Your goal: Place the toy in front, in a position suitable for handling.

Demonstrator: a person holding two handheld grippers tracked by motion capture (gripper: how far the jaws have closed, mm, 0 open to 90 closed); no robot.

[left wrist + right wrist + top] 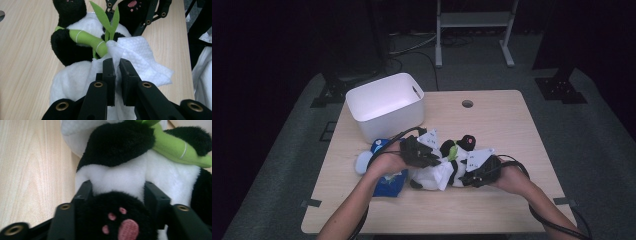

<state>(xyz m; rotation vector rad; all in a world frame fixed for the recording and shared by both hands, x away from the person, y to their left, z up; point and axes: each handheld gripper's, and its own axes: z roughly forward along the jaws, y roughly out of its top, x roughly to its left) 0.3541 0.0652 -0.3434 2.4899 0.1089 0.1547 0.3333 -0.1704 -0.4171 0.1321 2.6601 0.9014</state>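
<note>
Plush panda [447, 167] lies on its back near the mid of the wooden table [502, 125], between the 2 grippers. L gripper [116, 67] has its jaws pressed together on a fold of white paper towel [140, 60], which lies over the panda's belly beside the green bamboo stalk [87, 40] it hugs. R gripper [117, 192] has its jaws at about half spread either side of the panda's black foot [117, 217] w/ pink paw pads; the pads press its sides. White bin [384, 105] stands far-left, blue packet [389, 182] just left of the panda, by the L hand [387, 162].
</note>
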